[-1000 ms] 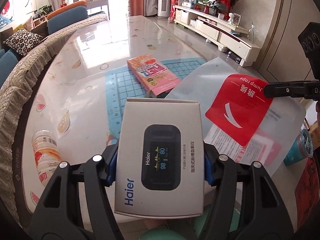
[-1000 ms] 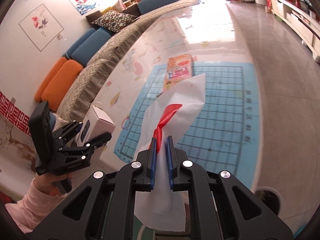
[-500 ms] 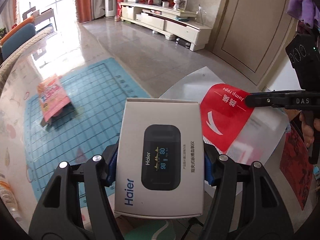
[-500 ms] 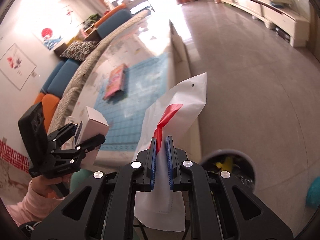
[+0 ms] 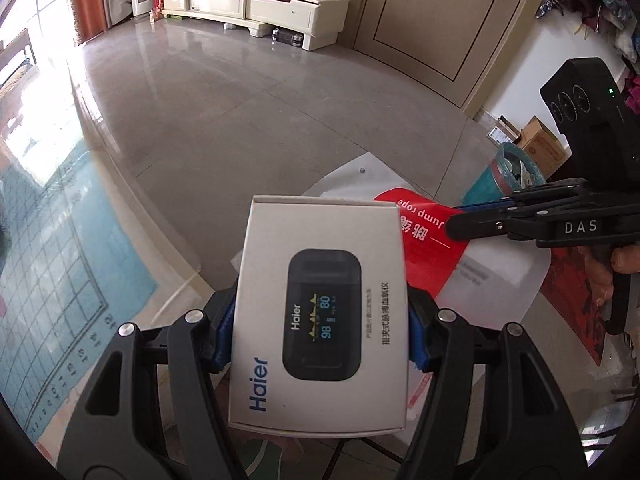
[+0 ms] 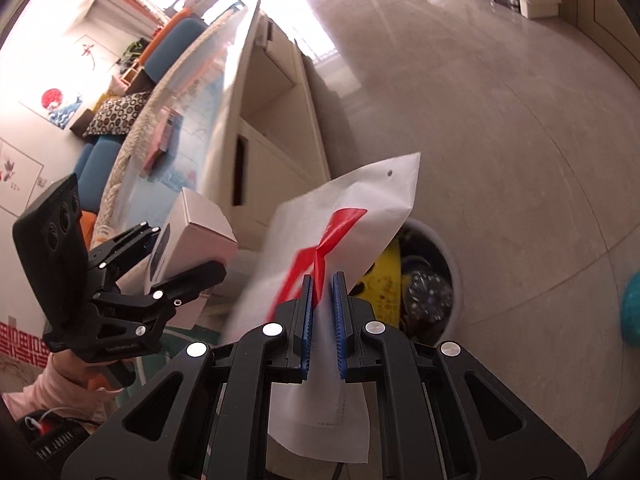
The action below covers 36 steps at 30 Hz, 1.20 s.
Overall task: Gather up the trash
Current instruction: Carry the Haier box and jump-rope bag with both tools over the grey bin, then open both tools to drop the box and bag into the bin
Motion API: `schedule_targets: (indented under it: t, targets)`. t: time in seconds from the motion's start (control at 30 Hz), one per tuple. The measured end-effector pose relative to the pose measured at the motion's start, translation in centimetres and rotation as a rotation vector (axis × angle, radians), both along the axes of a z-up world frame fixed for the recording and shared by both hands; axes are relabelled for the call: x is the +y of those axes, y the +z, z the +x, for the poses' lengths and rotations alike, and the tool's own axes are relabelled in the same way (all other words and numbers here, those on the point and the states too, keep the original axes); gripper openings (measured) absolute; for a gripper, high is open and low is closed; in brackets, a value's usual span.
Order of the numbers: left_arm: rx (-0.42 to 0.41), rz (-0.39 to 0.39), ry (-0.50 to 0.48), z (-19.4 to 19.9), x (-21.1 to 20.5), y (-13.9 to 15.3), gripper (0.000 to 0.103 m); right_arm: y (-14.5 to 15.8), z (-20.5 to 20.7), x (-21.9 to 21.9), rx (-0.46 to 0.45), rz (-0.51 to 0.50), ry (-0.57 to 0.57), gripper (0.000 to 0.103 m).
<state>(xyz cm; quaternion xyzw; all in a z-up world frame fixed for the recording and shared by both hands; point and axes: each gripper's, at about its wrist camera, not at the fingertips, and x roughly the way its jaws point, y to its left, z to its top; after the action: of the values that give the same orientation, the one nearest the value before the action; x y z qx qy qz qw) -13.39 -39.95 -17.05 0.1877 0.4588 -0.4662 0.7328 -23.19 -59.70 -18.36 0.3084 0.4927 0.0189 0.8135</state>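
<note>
My left gripper [image 5: 320,332] is shut on a white Haier oximeter box [image 5: 320,320] and holds it in the air past the table edge; the box also shows in the right wrist view [image 6: 188,248]. My right gripper [image 6: 322,320] holds a white and red jump-rope bag [image 6: 348,216], with the jaws slightly parted around it; the bag blurs at its lower left. The bag hangs over a white trash bin [image 6: 448,264] that holds yellow and dark rubbish. In the left wrist view the bag [image 5: 492,276] lies just right of the box, with the right gripper [image 5: 452,226] on it.
The table with the blue grid mat [image 5: 60,264] is at the left; a pink box [image 6: 160,148] lies on it. A teal bin [image 5: 504,176] and cardboard boxes [image 5: 540,144] stand on the floor at the right. A cream TV cabinet [image 5: 256,8] is far off across the grey floor.
Both grippers have swung right, away from the table and out over the floor. The bag now hangs above the white bin, and the right jaws have parted a little.
</note>
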Motion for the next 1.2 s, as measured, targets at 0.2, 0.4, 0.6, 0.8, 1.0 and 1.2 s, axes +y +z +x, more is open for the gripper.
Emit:
schedule_targets:
  t: [0.2, 0.4, 0.6, 0.8, 1.0, 1.2]
  targets:
    - [0.015, 0.061, -0.043, -0.7, -1.6, -3.1, 0.061, -5.8, 0.7, -0.1, 0.103, 0.027, 0.020, 0.010]
    - [0.030, 0.133, -0.055, -0.8, -3.0, -6.6, 0.061, -8.0, 2.7, 0.3, 0.149, 0.025, 0.039, 0.011]
    - [0.056, 0.167, -0.090, -0.9, -4.4, -9.4, 0.063, -9.2, 3.4, 0.5, 0.182, -0.030, 0.075, 0.023]
    - [0.076, 0.189, -0.121, -1.3, -5.5, -11.9, 0.078, -11.4, 3.9, 0.0, 0.215, -0.007, 0.047, 0.038]
    - [0.076, 0.157, -0.099, -0.9, -4.8, -11.2, 0.091, -9.8, 3.8, -0.5, 0.189, -0.012, 0.036, 0.040]
    - [0.067, 0.086, -0.106, -1.0, -4.0, -6.9, 0.091, -5.7, 3.4, -1.7, 0.113, -0.042, 0.019, 0.053]
